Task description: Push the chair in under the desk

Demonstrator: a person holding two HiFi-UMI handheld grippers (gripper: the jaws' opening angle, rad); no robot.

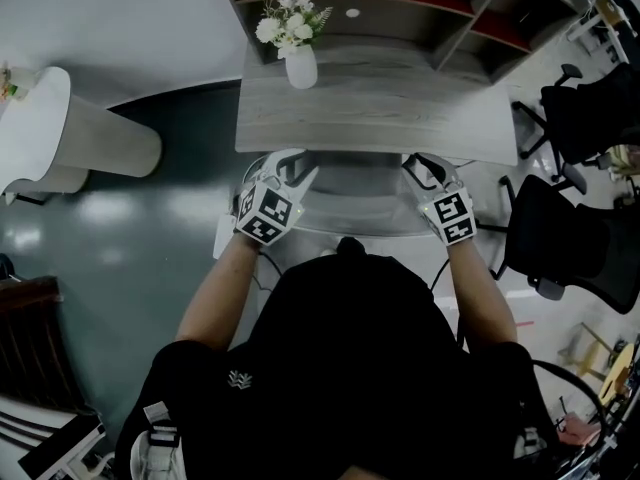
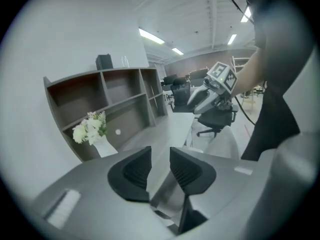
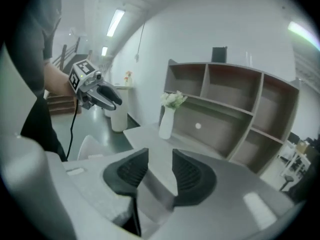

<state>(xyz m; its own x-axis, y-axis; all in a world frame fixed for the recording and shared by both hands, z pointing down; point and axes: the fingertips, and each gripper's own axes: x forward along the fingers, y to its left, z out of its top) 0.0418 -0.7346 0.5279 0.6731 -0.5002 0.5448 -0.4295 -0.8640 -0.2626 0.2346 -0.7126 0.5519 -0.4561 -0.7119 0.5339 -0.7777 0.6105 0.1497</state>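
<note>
Pale grey chair (image 1: pixel 360 200) tucks under the grey wooden bench's (image 1: pixel 400 118) front edge. Left gripper (image 1: pixel 292 171) and right gripper (image 1: pixel 425 168) hover above, jaws narrowly apart, empty.

**Desk** (image 1: pixel 380 113): pale grey top with a printed or real wood grain, matt. **Shelf unit** (image 1: pixel 420 13): grey-brown board, flat and matt. **Vase** (image 1: pixel 301 68): white, smooth, faintly glossy. **Chair** (image 1: pixel 350 203): pale, smooth shell, probably moulded plastic, though little of it shows. **Floor** (image 1: pixel 130 238): dark grey-green, smooth and glossy, mirroring the ceiling lights. **Round stand** (image 1: pixel 70 138): white, smooth, matt. **Office chairs** (image 1: pixel 575 238): black, dull upholstery. **Person's top** (image 1: pixel 340 368): black matt cloth. **Left gripper** (image 2: pixel 160 153) and **right gripper** (image 3: pixel 160 153): grey, matt plastic bodies. **Pads** (image 2: pixel 134 171): black, finely ribbed, dull, rubber-like.
</note>
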